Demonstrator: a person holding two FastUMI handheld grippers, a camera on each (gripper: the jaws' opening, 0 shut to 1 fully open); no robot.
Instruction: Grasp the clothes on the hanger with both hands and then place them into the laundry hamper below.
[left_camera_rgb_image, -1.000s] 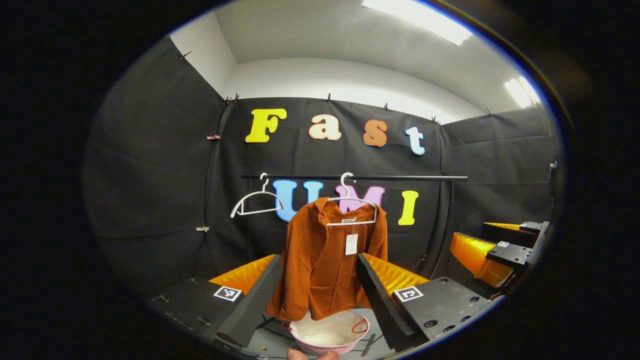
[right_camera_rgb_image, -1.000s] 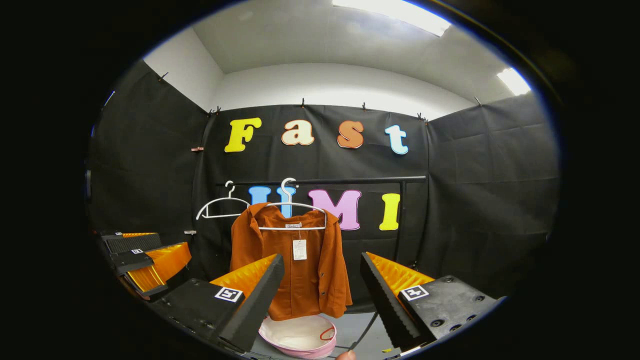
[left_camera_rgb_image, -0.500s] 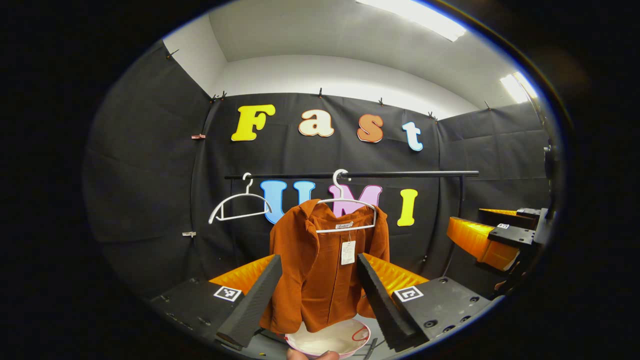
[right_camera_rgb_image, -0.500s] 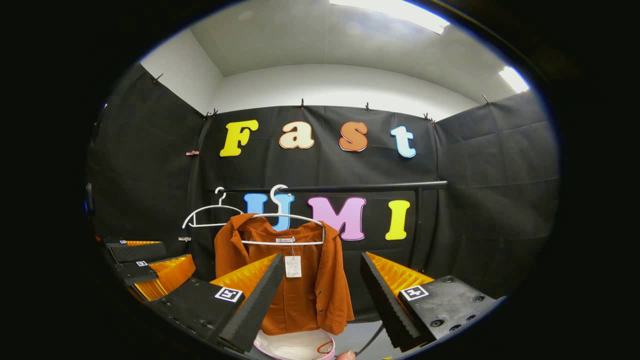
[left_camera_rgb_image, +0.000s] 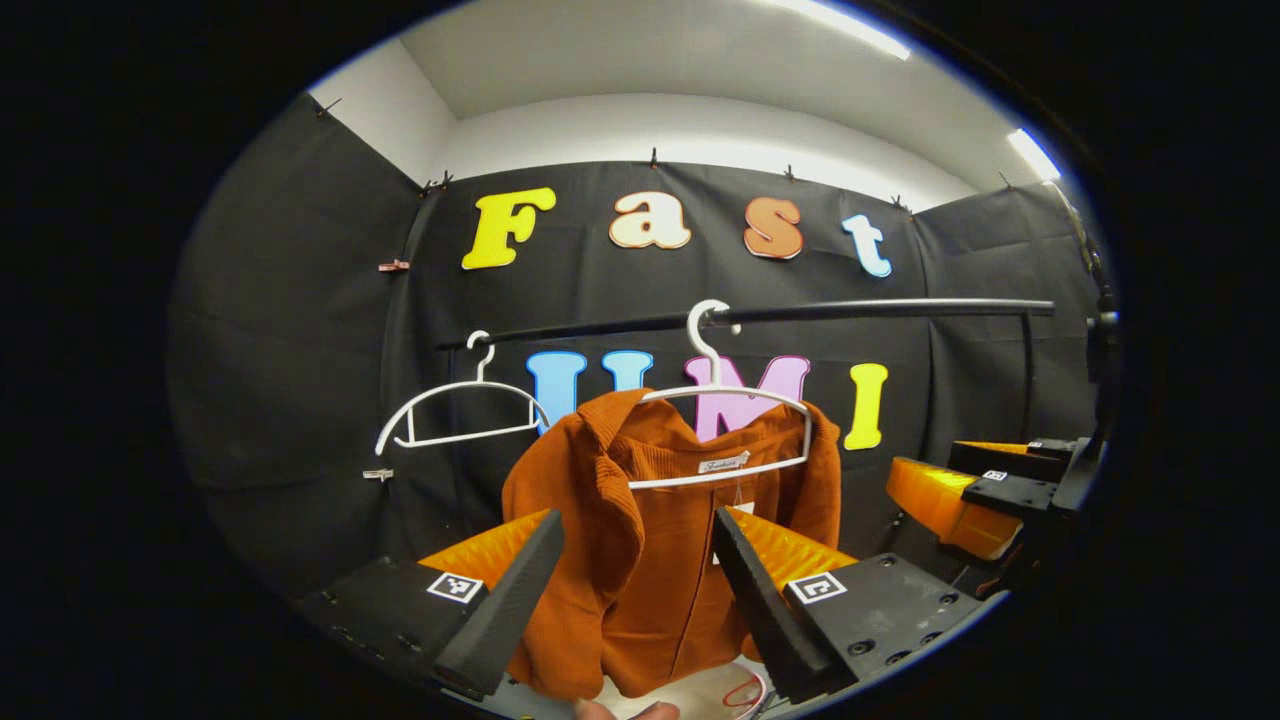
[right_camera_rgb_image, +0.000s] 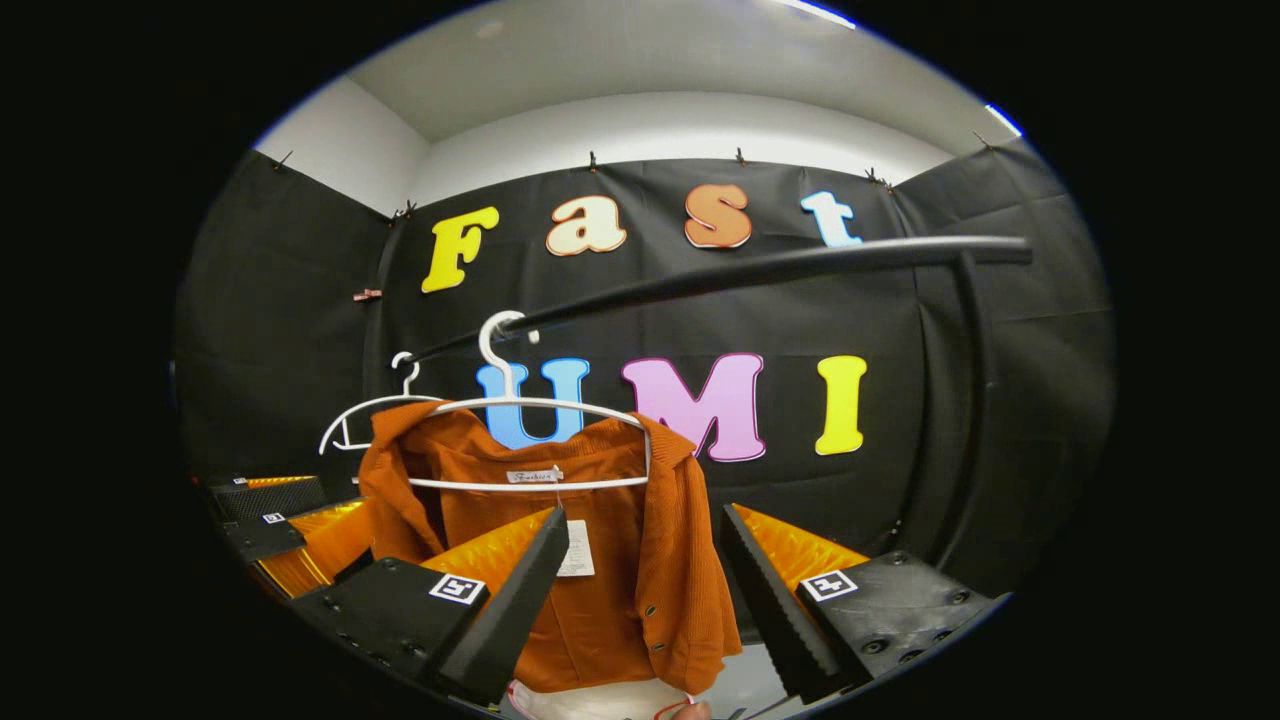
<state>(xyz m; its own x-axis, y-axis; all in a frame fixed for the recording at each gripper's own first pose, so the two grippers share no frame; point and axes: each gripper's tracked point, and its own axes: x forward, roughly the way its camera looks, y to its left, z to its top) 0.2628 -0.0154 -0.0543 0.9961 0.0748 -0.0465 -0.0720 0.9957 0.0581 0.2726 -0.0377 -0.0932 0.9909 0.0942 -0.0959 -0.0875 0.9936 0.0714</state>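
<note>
Black cloth (left_camera_rgb_image: 300, 330) is hanging all around the booth as its wall, clipped up along the top edge. Above it a plain white wall (right_camera_rgb_image: 660, 125) and a pale ceiling (left_camera_rgb_image: 640, 50) are showing, with strip lights (left_camera_rgb_image: 1030, 152) glowing overhead. A dark clothes rail (right_camera_rgb_image: 760, 265) is running across in front of the cloth, on a dark upright post (right_camera_rgb_image: 975, 400) at its right end.
</note>
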